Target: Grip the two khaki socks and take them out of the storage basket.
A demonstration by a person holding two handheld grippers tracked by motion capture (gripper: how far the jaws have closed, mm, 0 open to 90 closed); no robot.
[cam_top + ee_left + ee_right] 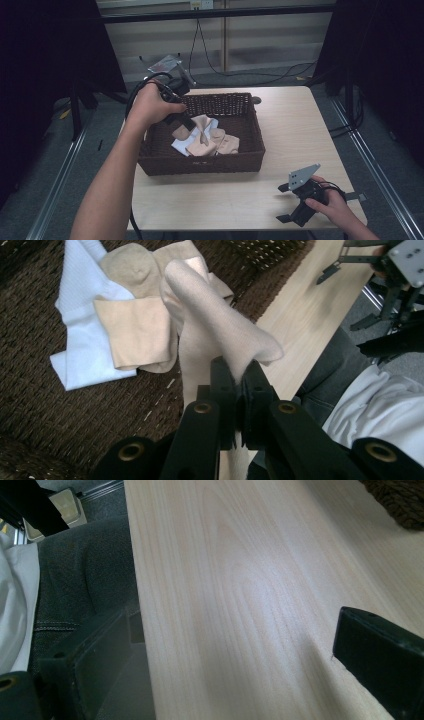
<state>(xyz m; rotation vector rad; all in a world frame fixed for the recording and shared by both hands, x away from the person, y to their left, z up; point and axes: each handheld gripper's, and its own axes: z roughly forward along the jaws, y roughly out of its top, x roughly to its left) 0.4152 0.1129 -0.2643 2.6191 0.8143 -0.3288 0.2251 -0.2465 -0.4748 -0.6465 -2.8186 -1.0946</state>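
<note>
The left gripper (239, 382) is pinching a beige sock (220, 335) above the wicker basket (250, 159) at frame centre, apparently lifting it out next, while the right gripper (300, 202), jaws spread, is resting lower right.

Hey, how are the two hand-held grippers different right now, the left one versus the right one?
The left hand-held gripper is shut on a beige sock, while the right hand-held gripper is open and holds nothing. The left one is over the brown wicker basket; the right one rests on the bare wooden table near its front right corner. Both are black, each gripped by one of the person's hands.
</note>
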